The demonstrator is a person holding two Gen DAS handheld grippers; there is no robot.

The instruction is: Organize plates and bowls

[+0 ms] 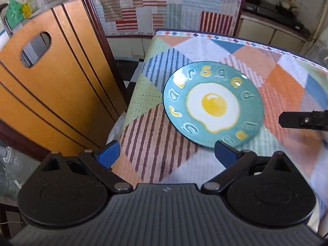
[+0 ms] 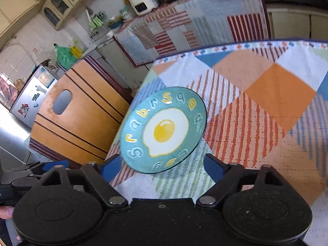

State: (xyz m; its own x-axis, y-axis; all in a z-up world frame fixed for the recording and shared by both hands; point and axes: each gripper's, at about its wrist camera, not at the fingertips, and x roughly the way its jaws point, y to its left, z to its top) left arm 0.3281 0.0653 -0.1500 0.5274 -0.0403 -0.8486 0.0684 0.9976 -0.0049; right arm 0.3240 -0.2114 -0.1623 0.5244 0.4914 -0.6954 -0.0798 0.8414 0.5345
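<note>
A wooden chair (image 1: 57, 94) stands pushed up against the table's left side, its orange slatted back with an oval handhole rising just beside the edge where the plate lies. Nothing else sits on the table (image 1: 287, 78) near the plate; the cloth around it is bare.

The plate (image 1: 213, 104) is teal, round, with a fried egg painted in the middle and raised letters running around its rim. It lies flat near the table's left edge, so it has no long axis to speak of; the egg's tail points toward the near side.

The left claw (image 1: 168, 155) hangs over the near-left corner of the table with its blue fingers (image 1: 108, 153) spread wide, nothing between them, the right finger just at the plate's near rim. The right claw (image 2: 162, 168) is also spread, its blue fingers (image 2: 213, 168) standing either side of the plate's near edge without pressing on it.

The table wears a patchwork cloth of orange, blue, green and striped squares. Behind is a kitchen: a counter (image 1: 164, 10) draped in a similar striped cloth, a stove (image 1: 272, 12) to the right, cream cabinets (image 2: 59, 2) high on the wall, and a small steel fridge (image 2: 30, 100) with stickers.
</note>
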